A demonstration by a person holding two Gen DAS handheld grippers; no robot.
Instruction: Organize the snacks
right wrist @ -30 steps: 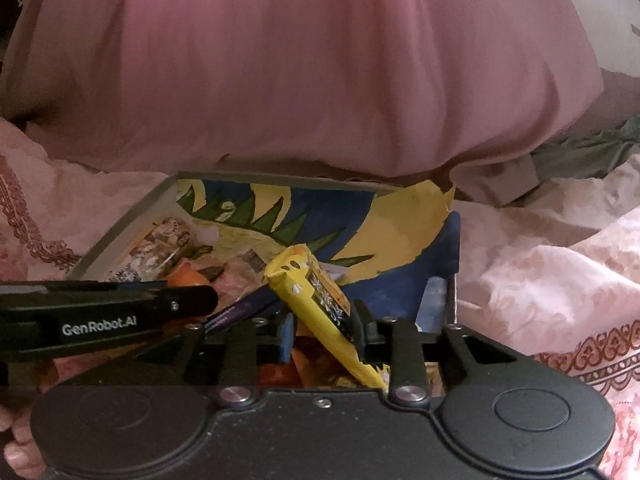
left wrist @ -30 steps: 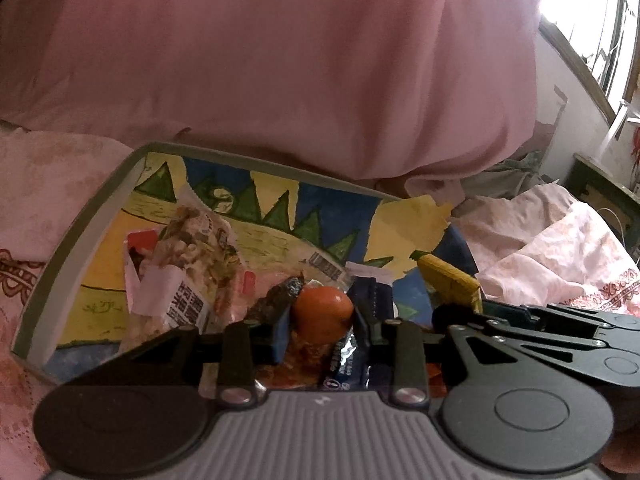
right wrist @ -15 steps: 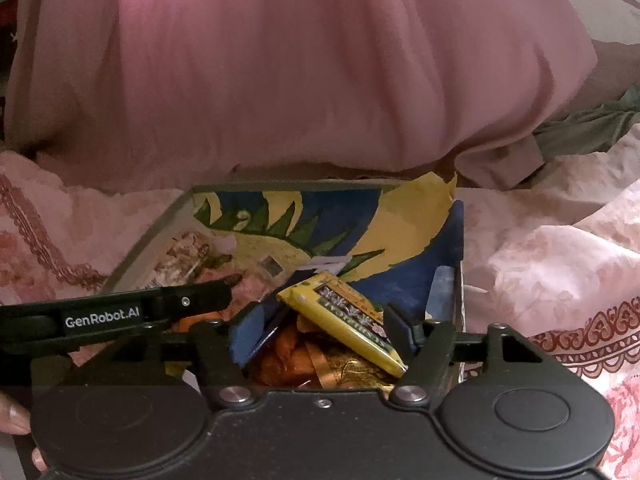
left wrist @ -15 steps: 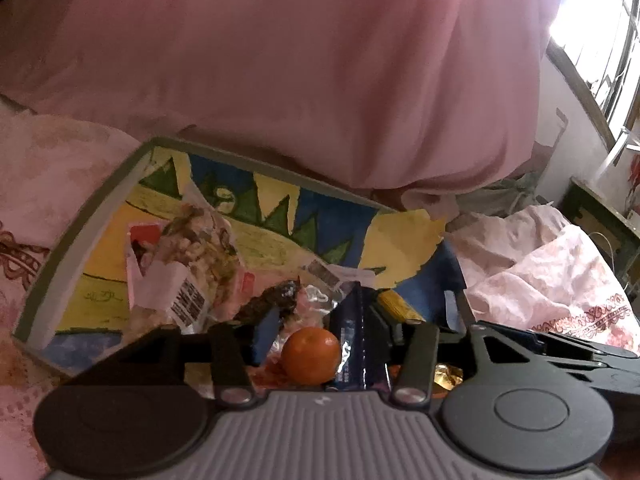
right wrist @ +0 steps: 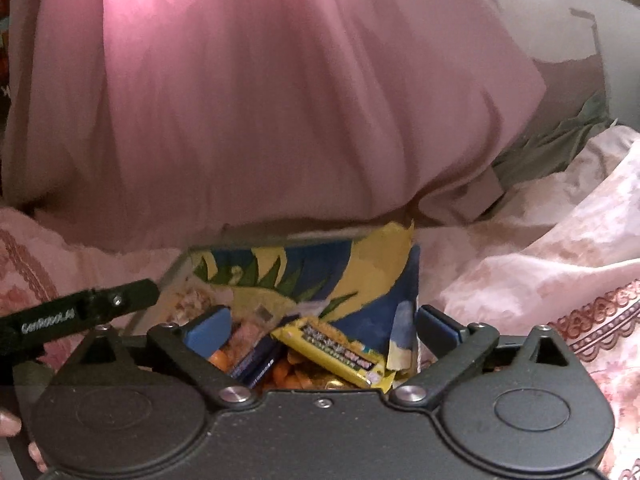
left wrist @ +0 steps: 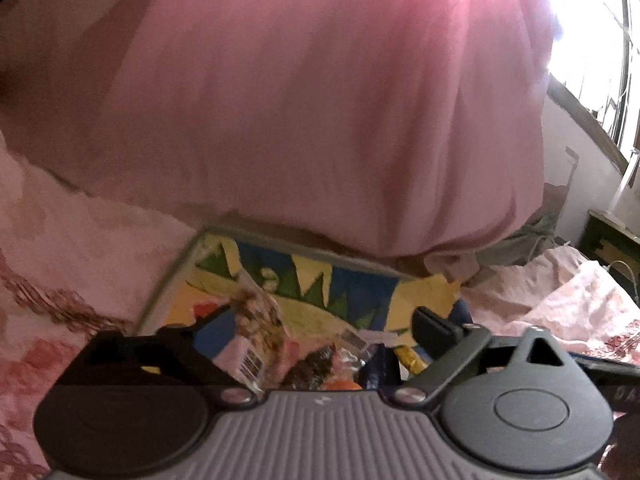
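A shallow box [left wrist: 188, 264] with a blue, yellow and green painted lining lies on the bed and holds the snacks. In the left wrist view my left gripper [left wrist: 320, 330] is open and empty above it; a clear bag of mixed snacks [left wrist: 256, 320] and an orange [left wrist: 344, 384] lie below. In the right wrist view my right gripper [right wrist: 320, 328] is open and empty above the same box [right wrist: 376, 264]. A yellow snack bar [right wrist: 340, 354] lies in the box, beside a dark blue packet [right wrist: 256, 360] and orange-wrapped sweets [right wrist: 288, 372].
A person's pink skirt [left wrist: 320, 120] fills the space right behind the box. Pink patterned bedding [right wrist: 540, 272] surrounds it. The left gripper's arm [right wrist: 76, 312] reaches in at the left of the right wrist view. A bright window [left wrist: 592, 40] is at the far right.
Both grippers opened wide and pulled back and up. The orange left the left gripper and the yellow bar left the right one; both now lie in the box.
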